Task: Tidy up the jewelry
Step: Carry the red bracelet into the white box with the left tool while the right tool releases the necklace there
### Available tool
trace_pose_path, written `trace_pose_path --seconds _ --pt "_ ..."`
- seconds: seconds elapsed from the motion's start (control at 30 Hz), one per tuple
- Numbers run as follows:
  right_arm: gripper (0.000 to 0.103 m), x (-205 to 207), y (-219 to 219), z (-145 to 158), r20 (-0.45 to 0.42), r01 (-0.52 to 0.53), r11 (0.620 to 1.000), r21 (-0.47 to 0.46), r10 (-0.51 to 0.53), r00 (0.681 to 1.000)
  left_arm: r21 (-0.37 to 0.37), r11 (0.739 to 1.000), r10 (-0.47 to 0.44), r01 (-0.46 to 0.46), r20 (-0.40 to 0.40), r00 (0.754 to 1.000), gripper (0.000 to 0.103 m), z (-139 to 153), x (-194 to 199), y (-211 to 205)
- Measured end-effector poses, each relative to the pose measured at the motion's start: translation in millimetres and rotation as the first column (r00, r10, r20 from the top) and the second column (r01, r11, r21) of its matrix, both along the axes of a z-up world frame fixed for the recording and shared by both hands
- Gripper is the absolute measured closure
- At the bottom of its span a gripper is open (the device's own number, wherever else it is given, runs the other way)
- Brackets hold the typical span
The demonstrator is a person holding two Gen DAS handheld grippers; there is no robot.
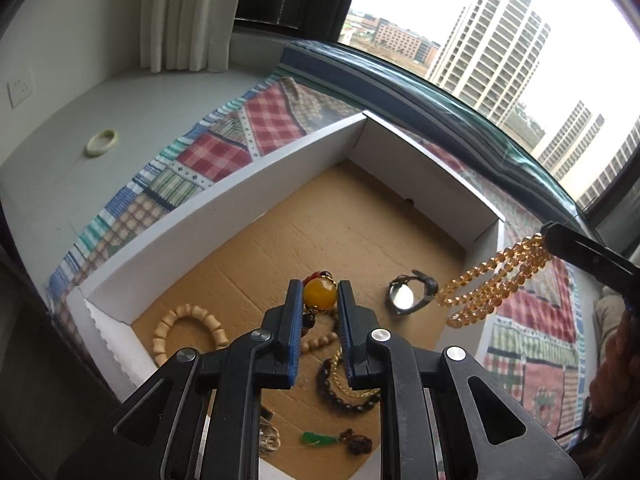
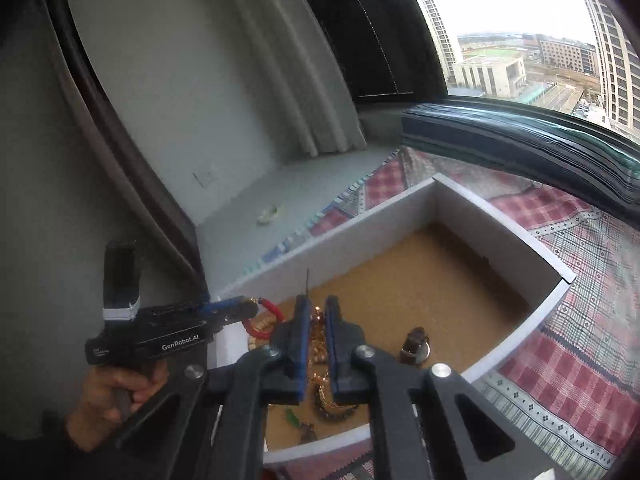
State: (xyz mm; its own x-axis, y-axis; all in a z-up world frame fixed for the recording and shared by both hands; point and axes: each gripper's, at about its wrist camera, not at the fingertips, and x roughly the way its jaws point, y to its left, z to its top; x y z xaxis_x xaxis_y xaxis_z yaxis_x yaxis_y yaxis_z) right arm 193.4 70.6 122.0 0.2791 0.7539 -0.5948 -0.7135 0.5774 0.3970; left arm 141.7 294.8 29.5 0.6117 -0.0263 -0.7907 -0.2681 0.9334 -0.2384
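Two grippers hang over a patchwork quilt [image 1: 224, 152] of checked squares, spread below a wide window [image 1: 500, 40]. On the quilt sits a shallow white box [image 1: 224, 208] with a brown corrugated-cardboard floor. Inside lie a watch [image 1: 408, 292] with a round glass face, a bracelet of pale wooden segments [image 1: 176, 328], a dark bead string [image 1: 344, 400] looped with a thin amber one, a green pendant [image 1: 318, 438] and a small dark knot of beads [image 1: 356, 442]. The left gripper [image 1: 320, 292] is clamped on a fat, glossy yellow bead [image 1: 320, 293] of a red-and-gold string, held above the box floor. The right gripper [image 2: 318, 312] pinches a triple loop of small amber beads [image 1: 488, 280] that dangles by the box's right wall. A pale ring [image 1: 102, 142] lies alone on the grey ledge [image 1: 120, 100].
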Motion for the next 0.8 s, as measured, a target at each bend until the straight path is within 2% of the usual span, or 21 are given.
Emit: trace_pose_path --seconds 0.2,0.23,0.27,0.3,0.33,0.37,0.4,0.43,0.47,0.5,0.6,0.67,0.73,0.8 --pt "0.095 33 78 -67 -0.034 -0.001 0.981 -0.193 -0.006 0.999 0.059 0.998 0.024 -0.021 -0.059 0.998 0.085 -33 14 0" --pt "0.094 37 86 -78 -0.050 -0.006 0.975 -0.222 -0.006 0.999 0.075 0.997 0.031 -0.026 -0.063 0.998 0.073 -36 13 -1" --pt "0.094 38 90 -87 -0.061 0.000 0.970 -0.244 -0.016 0.998 0.085 0.996 0.035 -0.030 -0.064 0.997 0.050 -37 10 -4" --pt "0.094 39 92 -92 -0.066 0.014 0.967 -0.256 -0.032 0.997 0.093 0.995 0.040 -0.035 -0.053 0.998 0.040 -36 6 -5" --pt "0.093 38 90 -95 -0.068 0.027 0.967 -0.254 -0.046 0.997 0.112 0.993 0.052 -0.047 -0.038 0.998 0.024 -33 1 -7" --pt "0.089 37 87 -97 -0.067 0.037 0.968 -0.250 -0.056 0.996 0.149 0.987 0.069 -0.065 -0.024 0.997 0.017 -29 -5 -10" --pt "0.073 34 83 -96 -0.060 0.049 0.967 -0.250 -0.066 0.996 0.188 0.979 0.082 -0.078 -0.012 0.997 0.015 -25 -10 -13" --pt "0.047 31 78 -94 -0.042 0.065 0.965 -0.254 -0.078 0.996 0.233 0.968 0.096 -0.094 0.000 0.995 0.008 -22 -14 -16" --pt "0.034 30 75 -91 -0.018 0.080 0.963 -0.257 -0.087 0.996 0.271 0.956 0.111 -0.110 0.013 0.994 0.002 -18 -18 -20" --pt "0.025 25 69 -86 0.012 0.093 0.961 -0.259 -0.093 0.996 0.310 0.941 0.129 -0.134 0.035 0.991 0.002 -14 -22 -23" --pt "0.024 12 54 -74 0.085 0.126 0.956 -0.264 -0.107 0.991 0.391 0.898 0.195 -0.204 0.065 0.979 0.001 -6 -34 -35" --pt "0.019 4 43 -66 0.117 0.145 0.957 -0.250 -0.119 0.986 0.422 0.880 0.199 -0.216 0.084 0.976 0.001 -4 -43 -44" --pt "0.015 -4 33 -62 0.137 0.163 0.958 -0.236 -0.133 0.982 0.431 0.872 0.213 -0.232 0.093 0.973 0.001 -3 -50 -49" --pt "0.015 -13 25 -61 0.156 0.172 0.954 -0.247 -0.136 0.978 0.412 0.881 0.230 -0.232 0.056 0.972 0.001 -5 -51 -50"
